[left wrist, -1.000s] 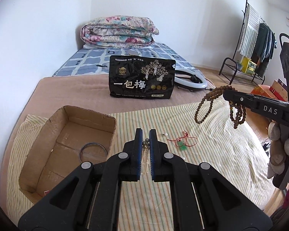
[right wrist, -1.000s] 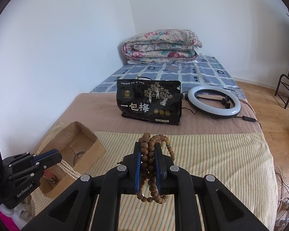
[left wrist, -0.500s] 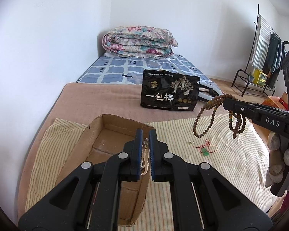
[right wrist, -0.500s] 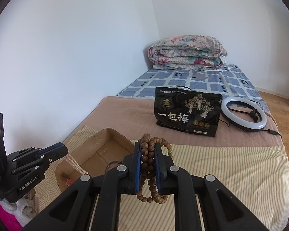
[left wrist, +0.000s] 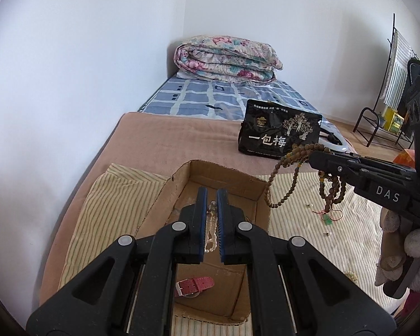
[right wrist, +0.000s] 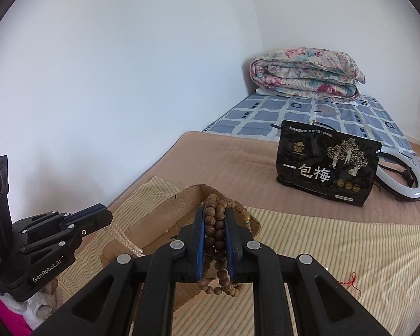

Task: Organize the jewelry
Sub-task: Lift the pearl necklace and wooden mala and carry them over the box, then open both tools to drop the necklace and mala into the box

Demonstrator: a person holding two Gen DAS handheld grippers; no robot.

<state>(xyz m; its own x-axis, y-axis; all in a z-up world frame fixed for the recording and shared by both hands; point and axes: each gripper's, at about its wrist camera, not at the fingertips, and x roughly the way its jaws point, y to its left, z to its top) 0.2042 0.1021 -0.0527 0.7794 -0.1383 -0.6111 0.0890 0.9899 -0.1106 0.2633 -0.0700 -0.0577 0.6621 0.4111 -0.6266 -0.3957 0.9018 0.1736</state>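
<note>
While the left gripper (left wrist: pixel 211 196) hangs over the open cardboard box (left wrist: pixel 224 180), its jaws stand narrow and pinch a pearl strand (left wrist: pixel 210 232), whose pale beads dangle between the blue pads down into the box. In the right wrist view the same strand (right wrist: pixel 126 240) drops from the tip of that gripper (right wrist: pixel 98 218) toward the box's near wall. On the box floor, close to the camera, lies a red watch strap (left wrist: pixel 194 285). The box sits on a striped cloth (left wrist: pixel 117 193) spread over a brown blanket (left wrist: pixel 168 137) on the bed.

Just right of the box, the right gripper (left wrist: pixel 312 158) reaches in from the side, its jaws closed on a wooden bead necklace (left wrist: pixel 282 187); one loop sags beside the box's right wall and a bunch of shorter loops hangs under the jaws, clear of the cloth. From its own camera the brown beads (right wrist: pixel 214 229) fill the gap between the pads and spill out above and below.

Under those hanging loops, on the cloth, rests a red cord with a green pendant (left wrist: pixel 328 218), with a few tiny pale pieces near it that are too small to identify. Farther back a black snack bag (left wrist: pixel 277 137) stands upright on the blanket, a white ring light (right wrist: pixel 400 179) lies behind it to the right, and a folded floral quilt (left wrist: pixel 226 58) sits by the wall
</note>
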